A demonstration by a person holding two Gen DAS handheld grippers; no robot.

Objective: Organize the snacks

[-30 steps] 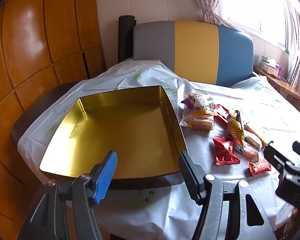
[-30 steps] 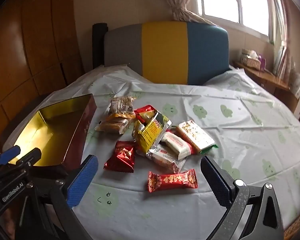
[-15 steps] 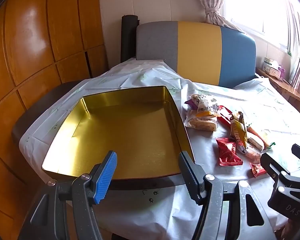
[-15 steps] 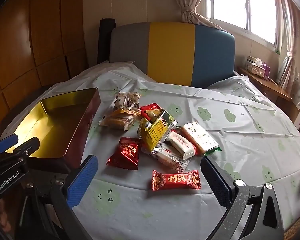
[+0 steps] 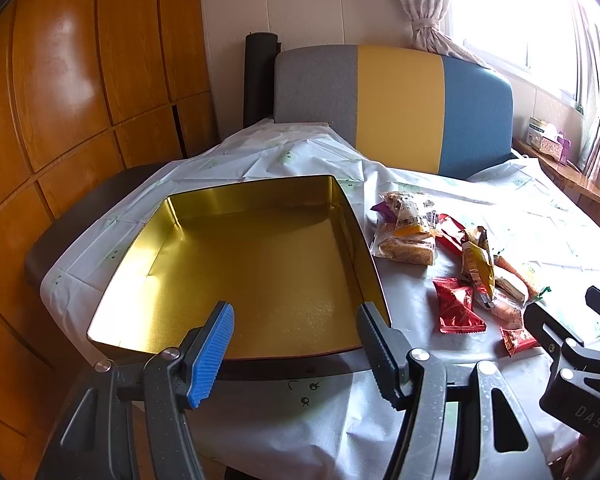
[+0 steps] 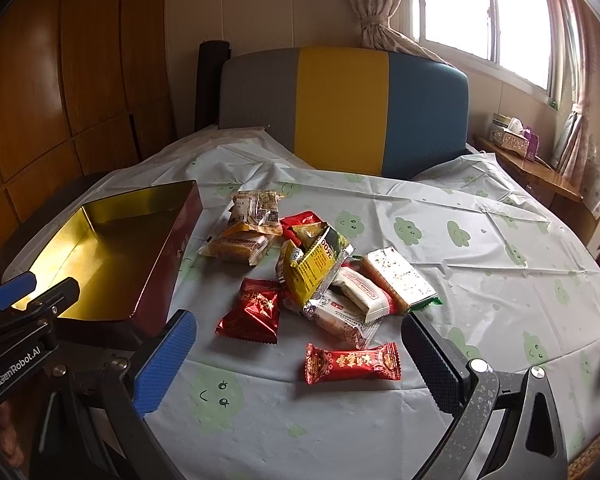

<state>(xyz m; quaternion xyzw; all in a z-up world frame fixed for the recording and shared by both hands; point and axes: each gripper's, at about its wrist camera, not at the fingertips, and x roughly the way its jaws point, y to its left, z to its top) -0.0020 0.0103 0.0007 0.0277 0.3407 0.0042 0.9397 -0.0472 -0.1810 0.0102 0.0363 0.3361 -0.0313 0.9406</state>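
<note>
A gold-lined tin box (image 5: 260, 264) with dark red outer walls (image 6: 180, 248) sits on the left of the table, with nothing inside. Right of it lies a heap of wrapped snacks (image 6: 320, 272): a yellow packet (image 6: 316, 264), a red pouch (image 6: 256, 308), white bars (image 6: 396, 276) and a long red candy bar (image 6: 352, 362) nearest me. My left gripper (image 5: 296, 344) is open over the box's near wall, nothing between its fingers. My right gripper (image 6: 296, 364) is open wide just short of the red candy bar, holding nothing. The right gripper (image 5: 572, 340) shows at the right edge of the left wrist view.
A white tablecloth (image 6: 460, 248) with green cloud prints covers the round table. Behind it stands a grey, yellow and blue chair back (image 6: 340, 104). Wooden panels (image 5: 60, 80) line the left wall. A side shelf with a tissue box (image 6: 512, 136) sits under the window.
Both views shifted slightly across the frames, so the box and snacks sit a little further right and lower; no snack has moved and both grippers stay open.
</note>
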